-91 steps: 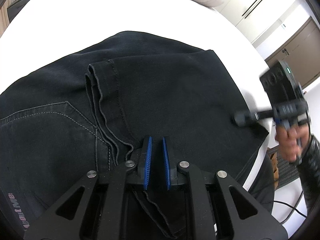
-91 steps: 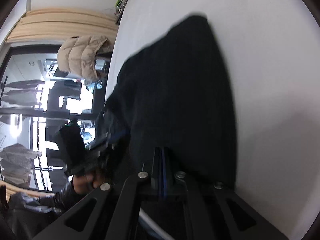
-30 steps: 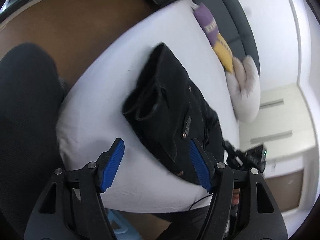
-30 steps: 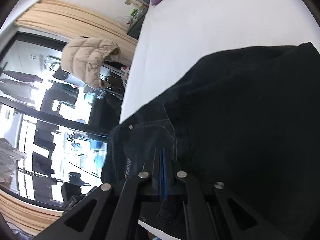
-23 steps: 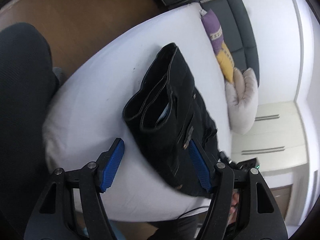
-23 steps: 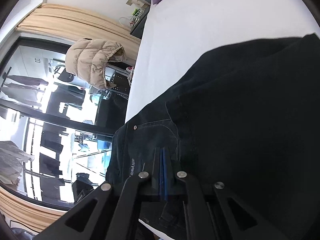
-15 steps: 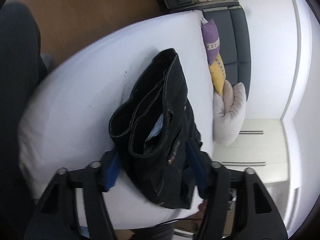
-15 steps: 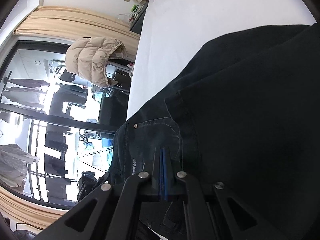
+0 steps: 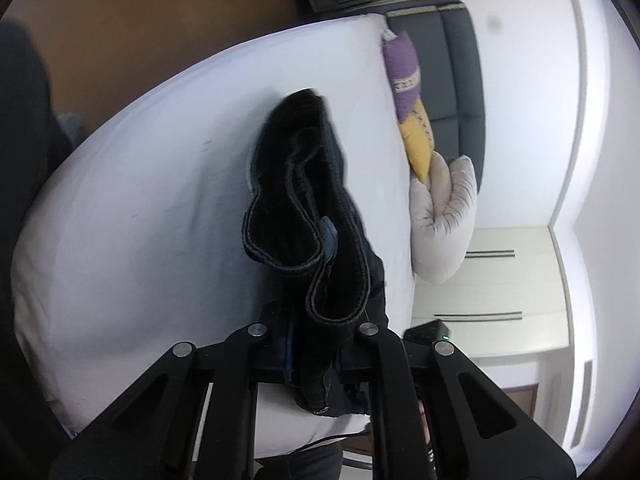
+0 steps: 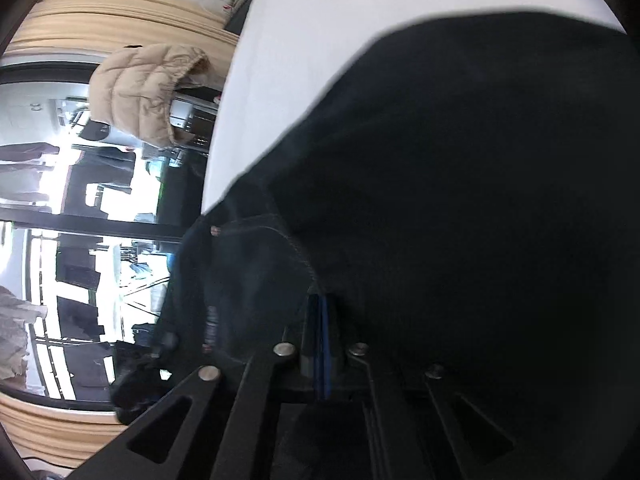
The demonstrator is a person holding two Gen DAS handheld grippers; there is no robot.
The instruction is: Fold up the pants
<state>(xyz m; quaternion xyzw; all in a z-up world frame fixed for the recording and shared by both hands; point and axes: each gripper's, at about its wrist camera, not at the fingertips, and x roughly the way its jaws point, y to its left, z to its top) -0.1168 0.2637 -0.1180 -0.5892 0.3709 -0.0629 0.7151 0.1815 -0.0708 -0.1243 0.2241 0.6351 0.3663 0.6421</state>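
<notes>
From the left wrist, the black denim pants [image 9: 312, 216] lay bunched on the white mattress [image 9: 132, 208], waistband gaping; the left gripper [image 9: 316, 344] was closing on that waistband. From the right wrist, the right gripper [image 10: 320, 332] sat pressed together, pinching dark cloth

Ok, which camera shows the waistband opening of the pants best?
Left wrist: the stitched waistband opening of the pants gapes toward the lens above the bed. Right wrist shows only blurred dark denim, a rivet and seam.
</notes>
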